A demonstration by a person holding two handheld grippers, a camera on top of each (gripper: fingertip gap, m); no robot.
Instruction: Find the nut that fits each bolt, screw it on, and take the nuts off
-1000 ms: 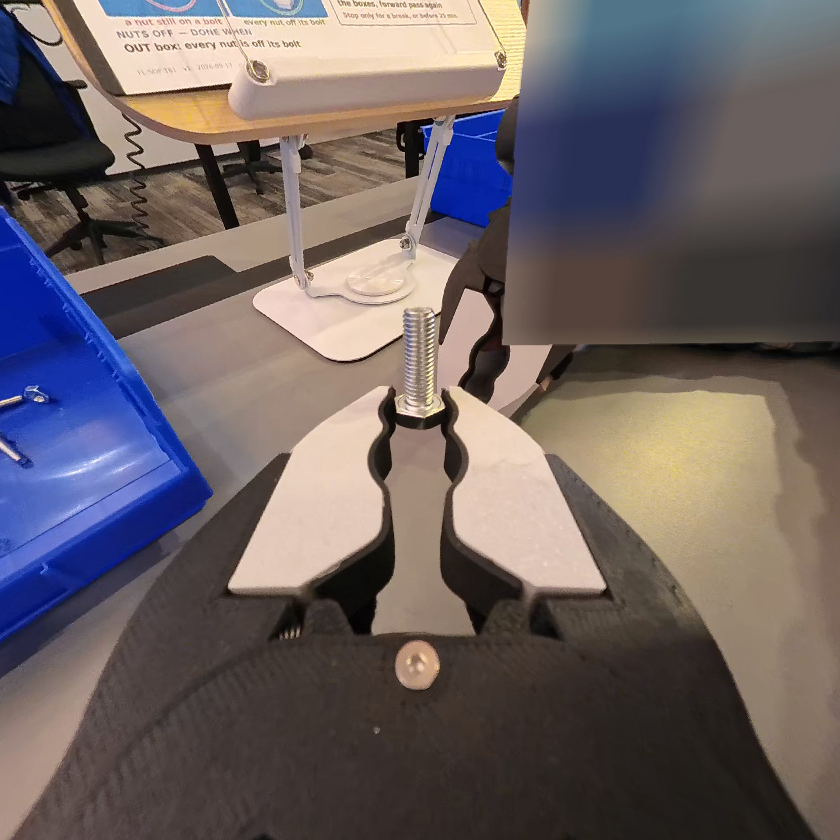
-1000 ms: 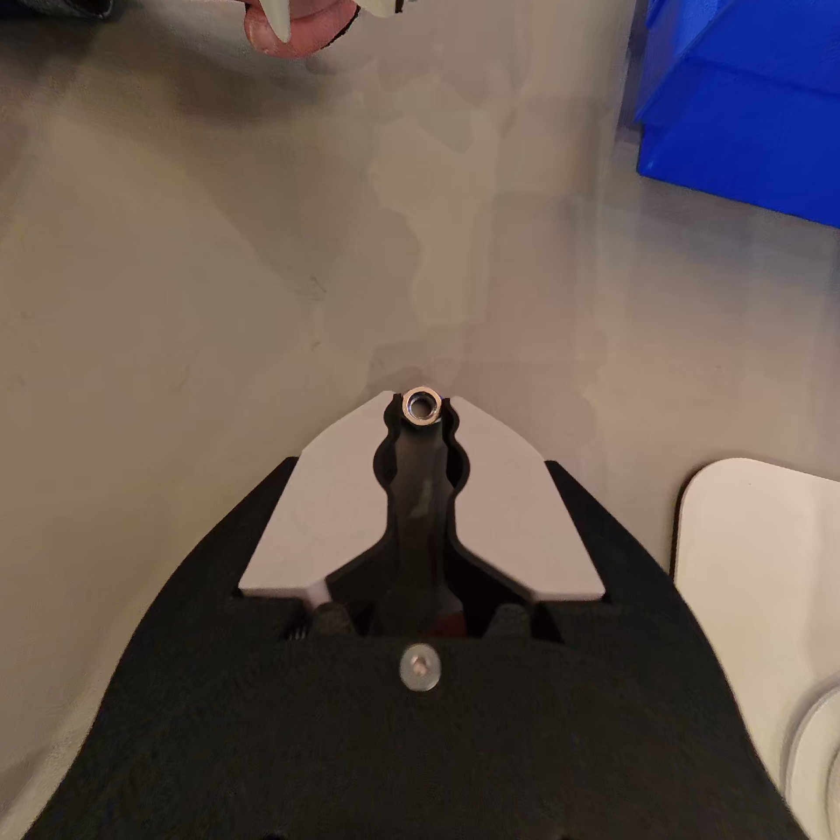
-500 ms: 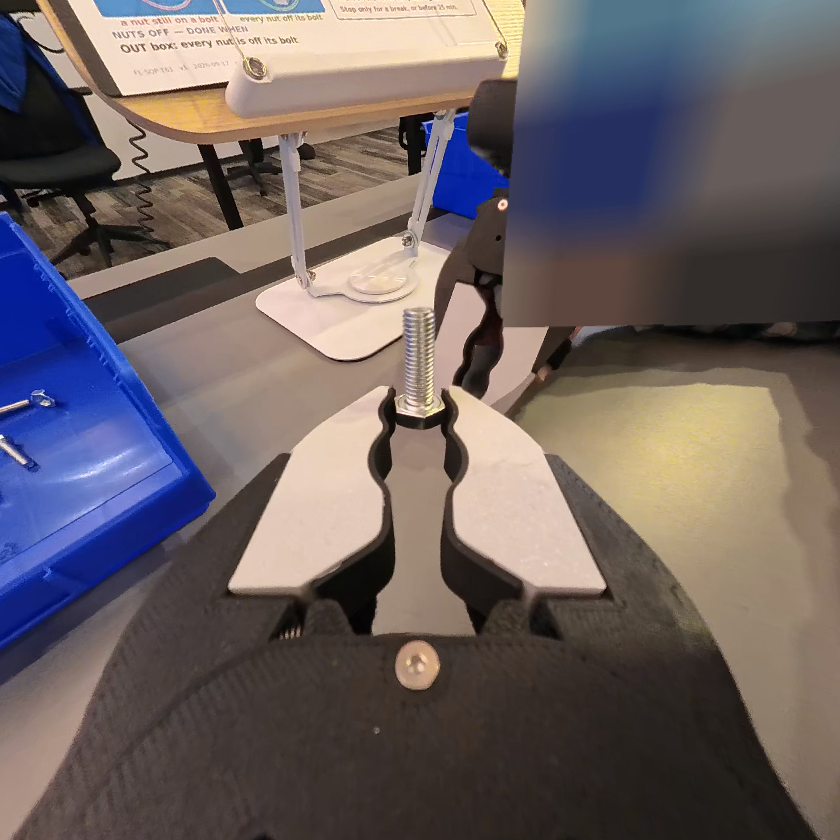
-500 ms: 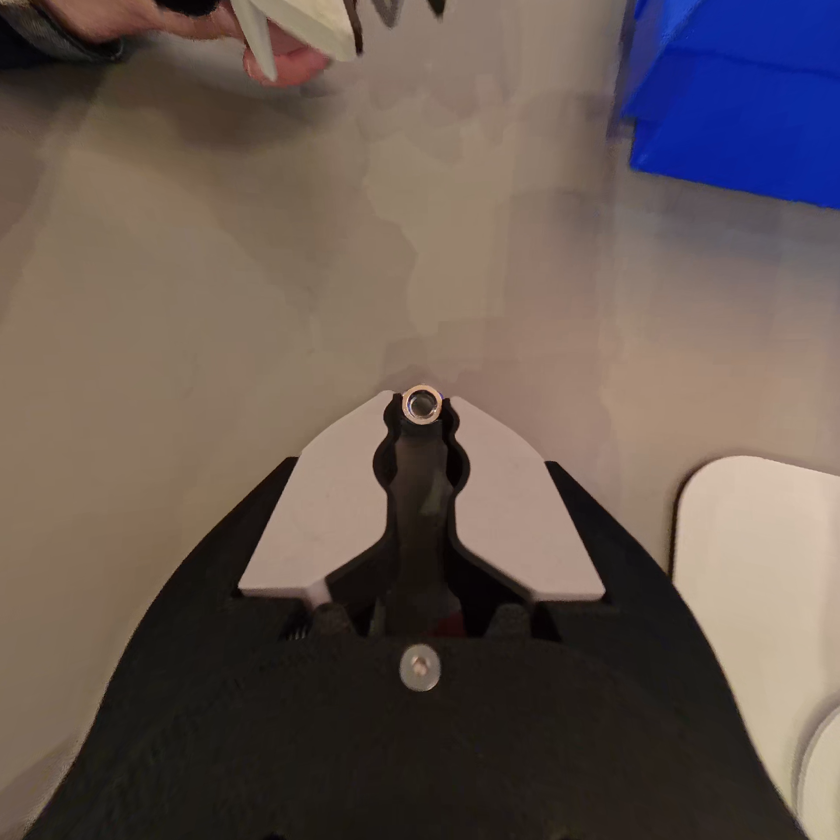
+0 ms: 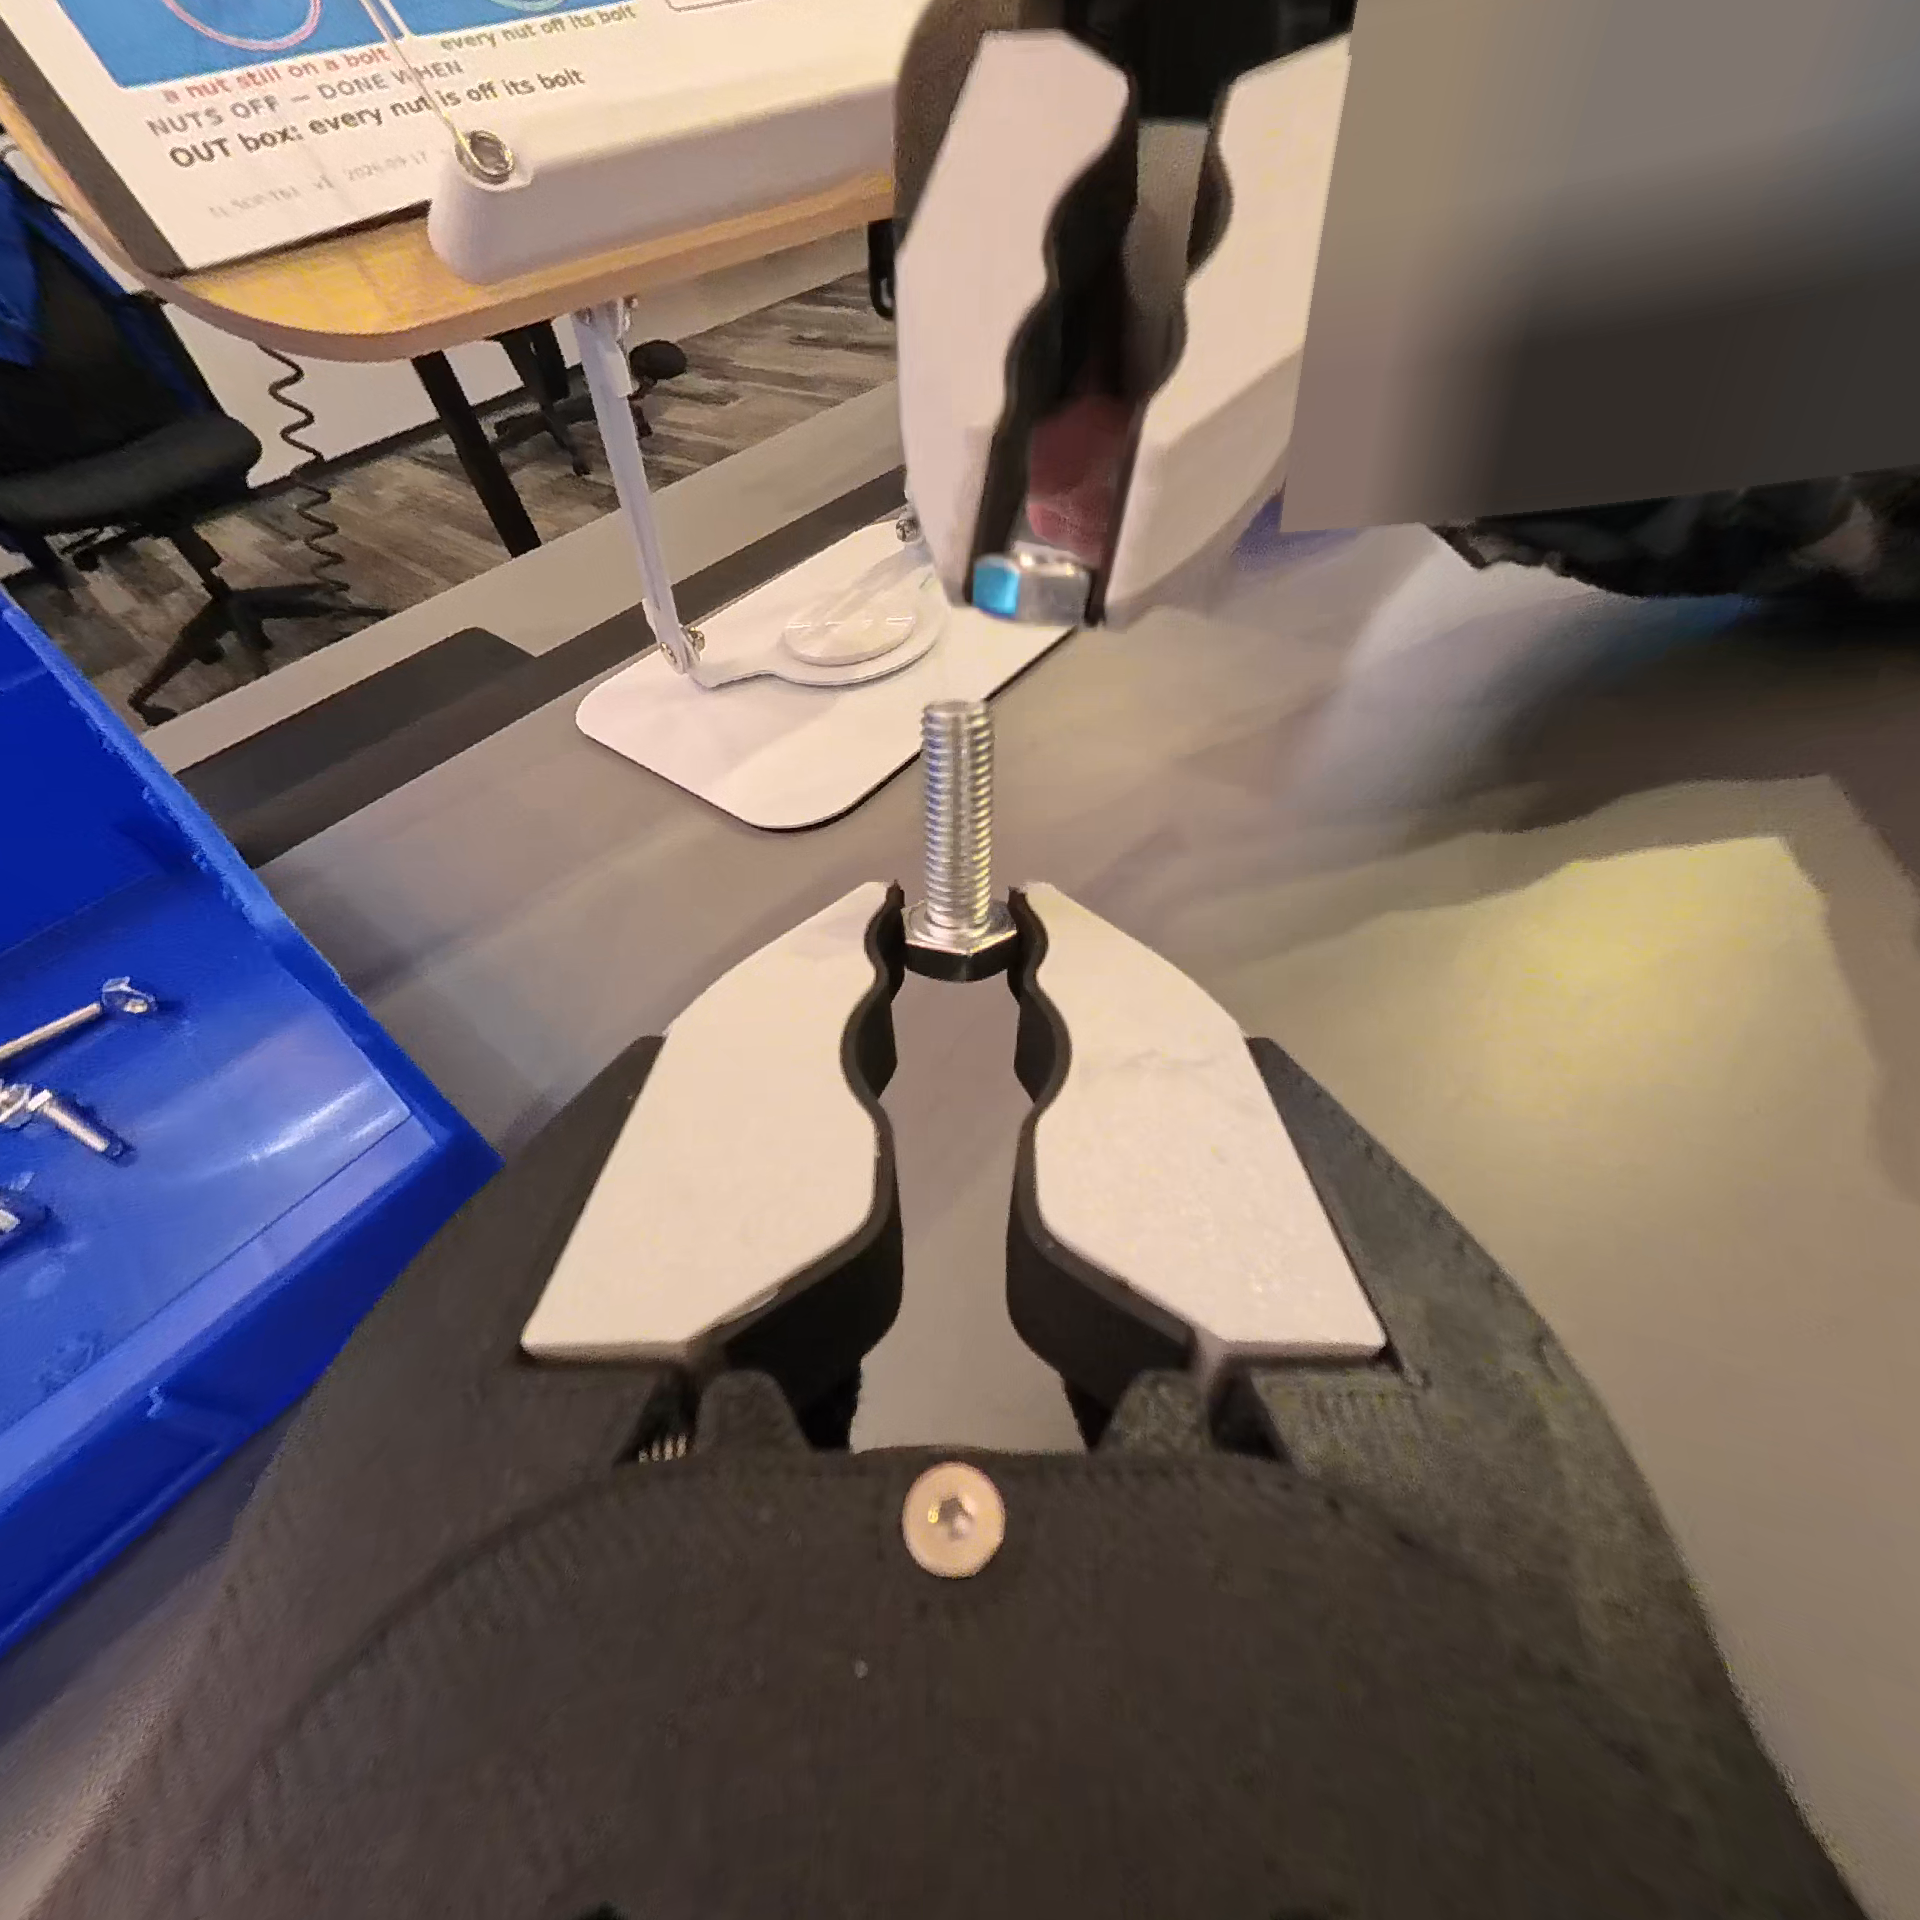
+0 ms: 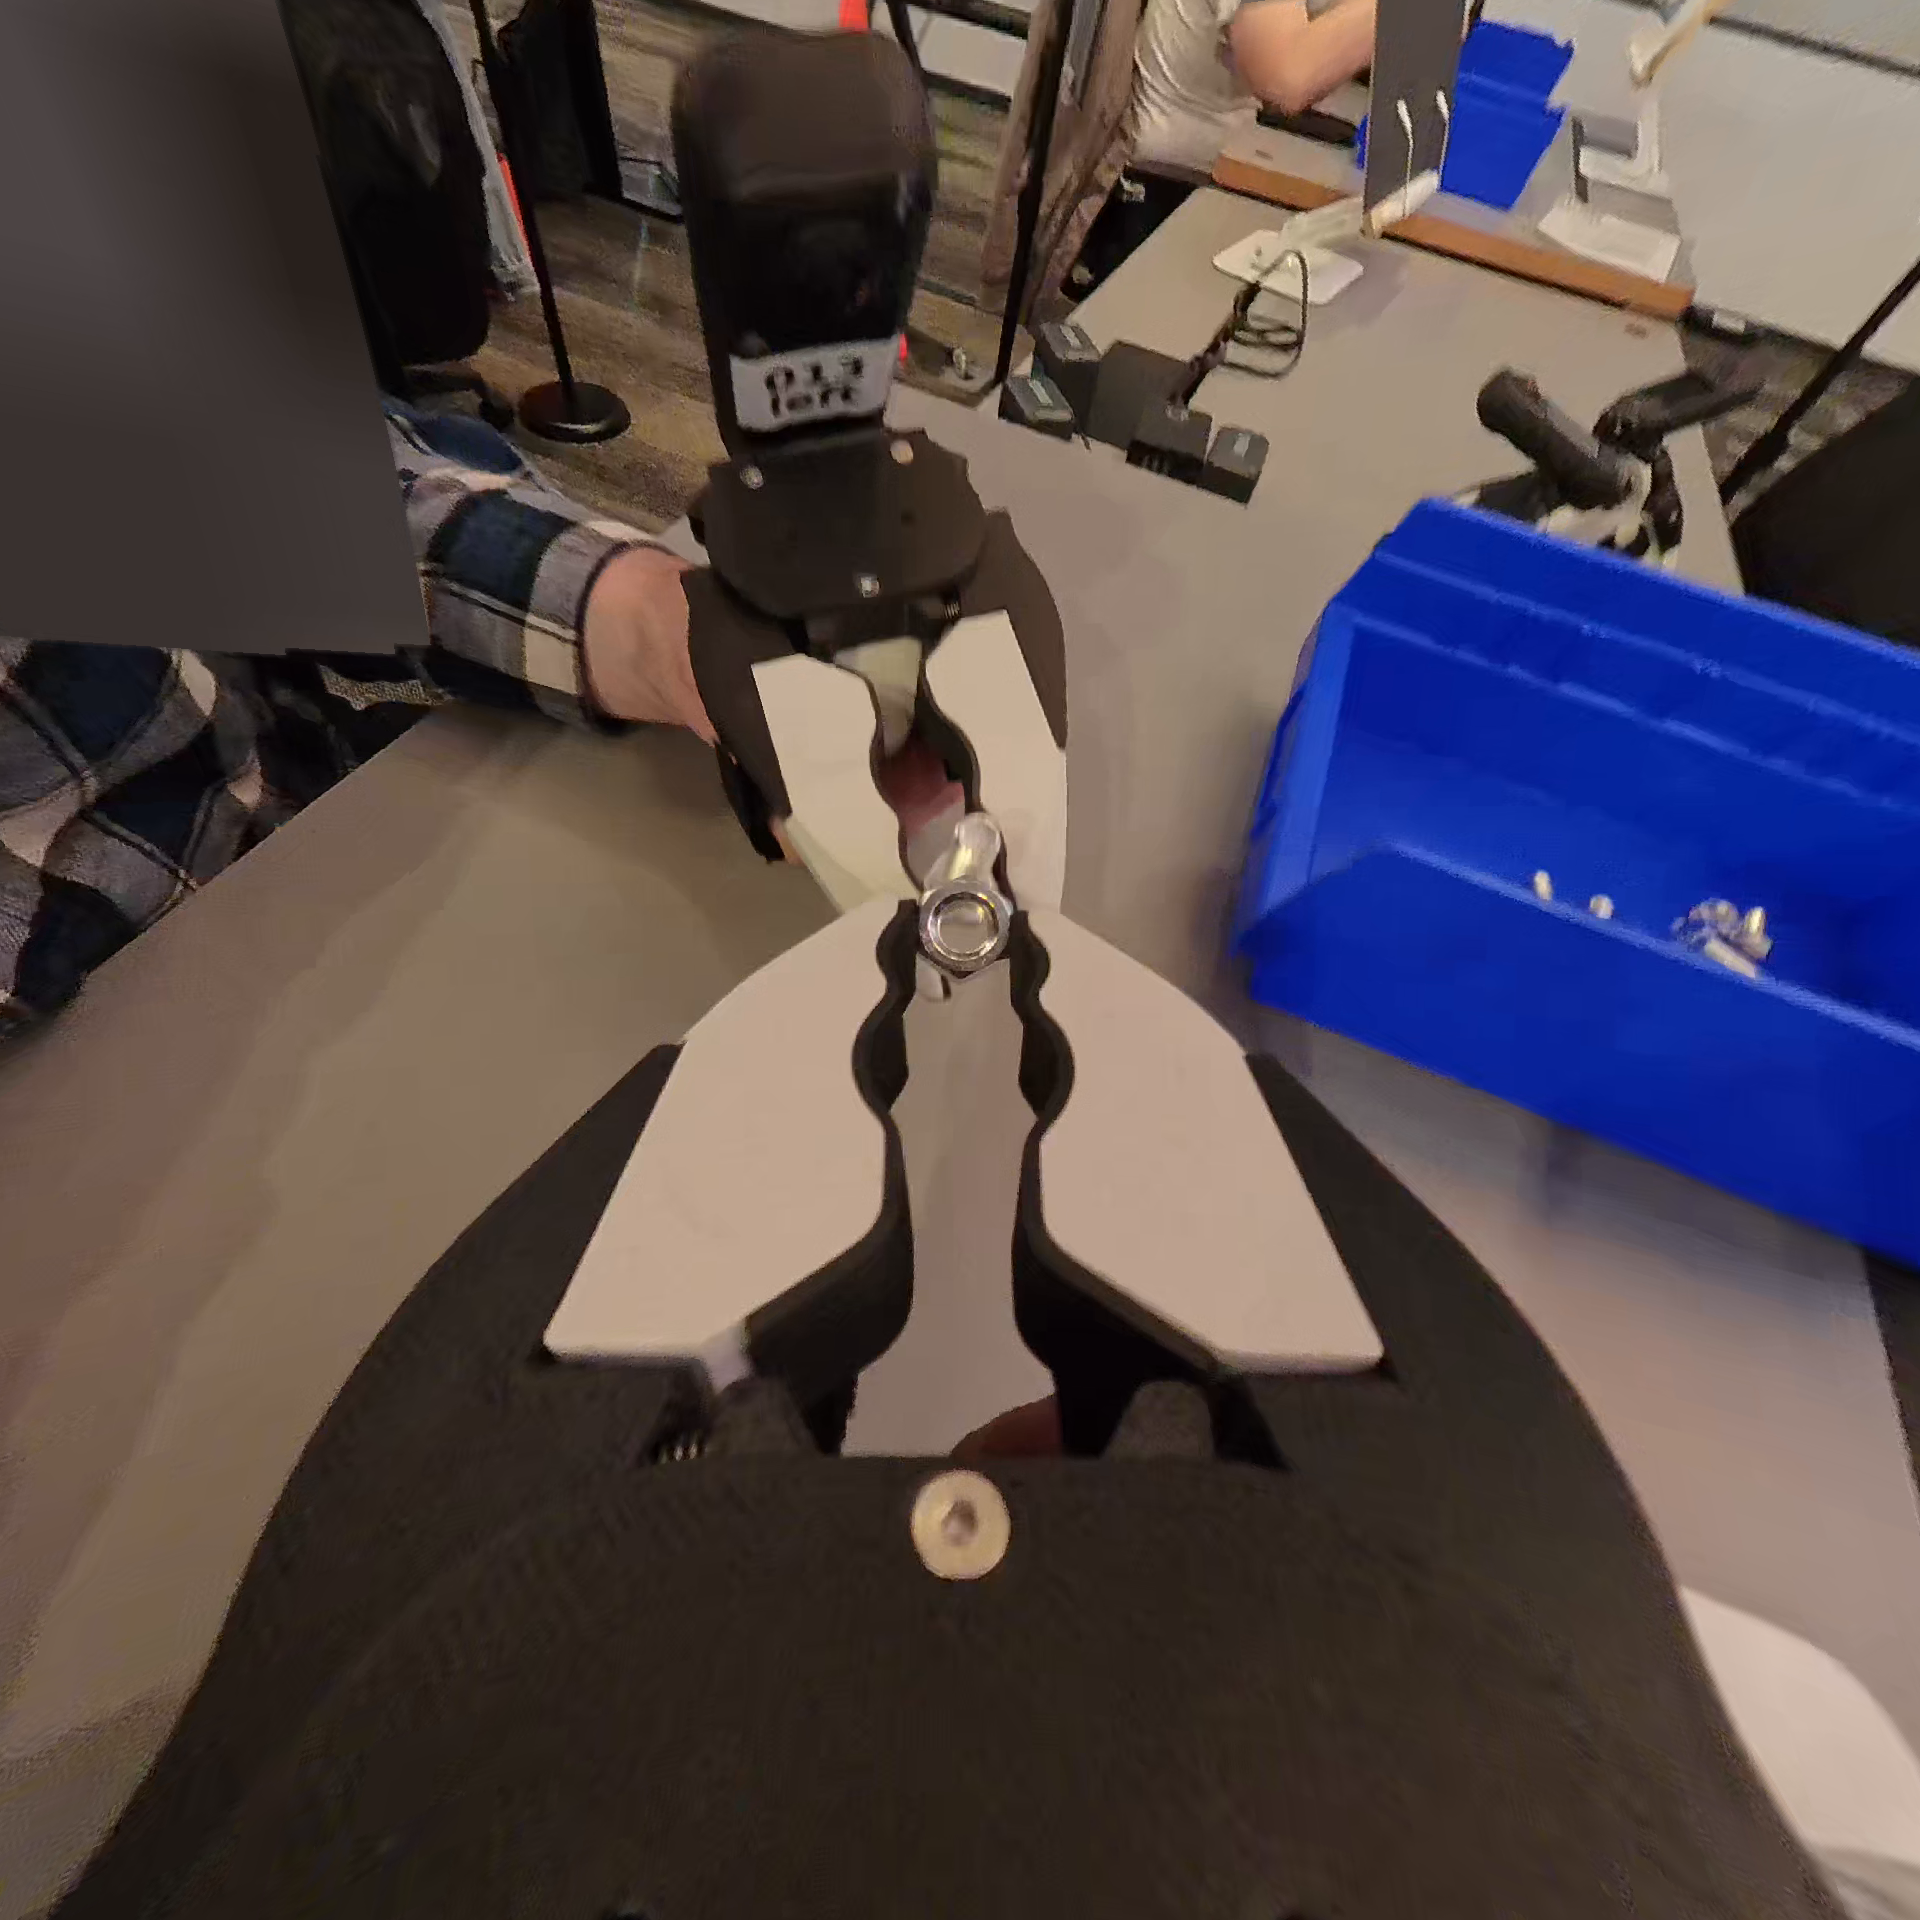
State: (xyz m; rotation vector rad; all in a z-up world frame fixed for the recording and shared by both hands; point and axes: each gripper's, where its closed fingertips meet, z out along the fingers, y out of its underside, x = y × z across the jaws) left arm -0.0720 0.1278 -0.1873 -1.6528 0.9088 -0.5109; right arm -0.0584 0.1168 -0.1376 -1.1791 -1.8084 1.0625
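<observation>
Bolts (image 6: 1714, 940) loose in blue bin (image 6: 1558, 1018)

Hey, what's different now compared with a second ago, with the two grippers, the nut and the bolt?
The right gripper has swung over from the side and now hangs above the bolt, its nut facing the bolt's tip. Unchanged: the left gripper holds the bolt upright by its head, the right gripper holds the nut, nothing released.
</observation>
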